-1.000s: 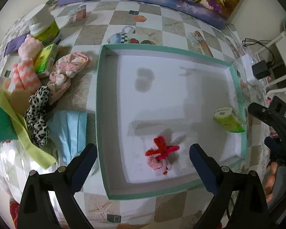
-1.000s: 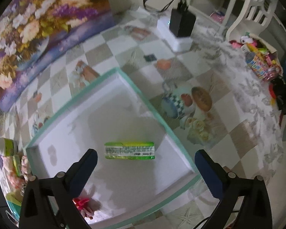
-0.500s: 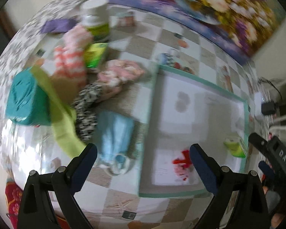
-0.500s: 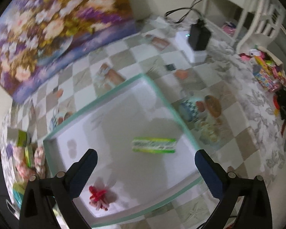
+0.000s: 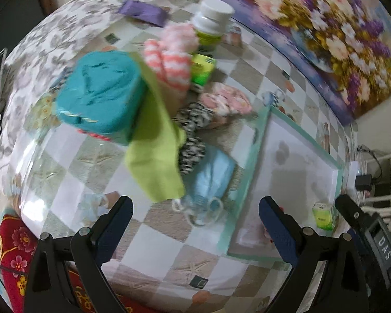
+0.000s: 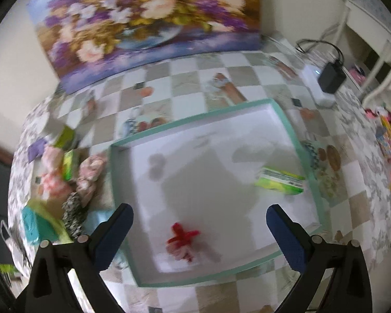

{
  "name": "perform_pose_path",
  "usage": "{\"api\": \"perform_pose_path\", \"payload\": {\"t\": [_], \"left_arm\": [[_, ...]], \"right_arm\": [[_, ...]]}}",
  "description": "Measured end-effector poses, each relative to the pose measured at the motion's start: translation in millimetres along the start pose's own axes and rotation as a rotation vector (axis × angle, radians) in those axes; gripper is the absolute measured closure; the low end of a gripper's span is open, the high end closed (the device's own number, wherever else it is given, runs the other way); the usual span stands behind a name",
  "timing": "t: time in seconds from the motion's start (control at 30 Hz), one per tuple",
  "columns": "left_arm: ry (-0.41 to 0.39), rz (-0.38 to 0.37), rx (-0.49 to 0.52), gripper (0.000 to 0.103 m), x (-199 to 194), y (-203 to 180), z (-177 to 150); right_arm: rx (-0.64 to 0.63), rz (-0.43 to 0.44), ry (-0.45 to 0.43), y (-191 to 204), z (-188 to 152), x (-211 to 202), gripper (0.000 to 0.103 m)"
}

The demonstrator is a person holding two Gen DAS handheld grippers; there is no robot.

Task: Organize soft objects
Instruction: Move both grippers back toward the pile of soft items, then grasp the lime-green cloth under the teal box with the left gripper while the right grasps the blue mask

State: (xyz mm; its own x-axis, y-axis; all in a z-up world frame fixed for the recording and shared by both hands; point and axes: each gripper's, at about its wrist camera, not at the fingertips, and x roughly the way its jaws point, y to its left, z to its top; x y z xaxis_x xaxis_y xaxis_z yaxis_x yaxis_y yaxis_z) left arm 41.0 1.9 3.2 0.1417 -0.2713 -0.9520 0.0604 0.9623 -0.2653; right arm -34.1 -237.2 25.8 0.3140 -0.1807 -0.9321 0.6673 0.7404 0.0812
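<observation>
A white tray with a teal rim [image 6: 290,127] [image 5: 258,135] holds a red and pink soft item [image 6: 182,242] and a green tissue pack [image 6: 280,181] [image 5: 323,215]. Left of the tray lies a pile of soft things: a light blue face mask [image 5: 211,180], a lime cloth [image 5: 153,156], a black-and-white spotted fabric [image 5: 193,135], pink striped socks [image 5: 169,65], a pink floral cloth [image 5: 226,99] and a teal roll [image 5: 101,91]. My left gripper [image 5: 195,224] is open and empty, just before the mask. My right gripper [image 6: 199,230] is open and empty over the tray's near side.
A white-capped bottle [image 5: 211,23] and a small green box [image 5: 202,71] stand behind the pile. A flower painting [image 6: 148,26] leans at the back. A white power strip with a black adapter [image 6: 325,80] lies right of the tray. The table's near edge is close.
My left gripper has swung left from over the tray to the pile of soft things. My right gripper has pulled back and turned left, so more of the tray shows. Both stay open.
</observation>
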Motion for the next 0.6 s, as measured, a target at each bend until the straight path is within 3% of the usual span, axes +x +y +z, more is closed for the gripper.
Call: {"api": "perform_pose_path", "payload": {"t": [0.23,0.6], "left_arm": [[-0.048,0.02,-0.106,0.006,-13,42,9],[0.026,0.058,-0.205,0.006,7,78,12]], "right_arm": [[-0.093,0.014,0.014,32,-12,3,0.0],[-0.26,0.114,0.187,92,-45,54,0.0]]}}
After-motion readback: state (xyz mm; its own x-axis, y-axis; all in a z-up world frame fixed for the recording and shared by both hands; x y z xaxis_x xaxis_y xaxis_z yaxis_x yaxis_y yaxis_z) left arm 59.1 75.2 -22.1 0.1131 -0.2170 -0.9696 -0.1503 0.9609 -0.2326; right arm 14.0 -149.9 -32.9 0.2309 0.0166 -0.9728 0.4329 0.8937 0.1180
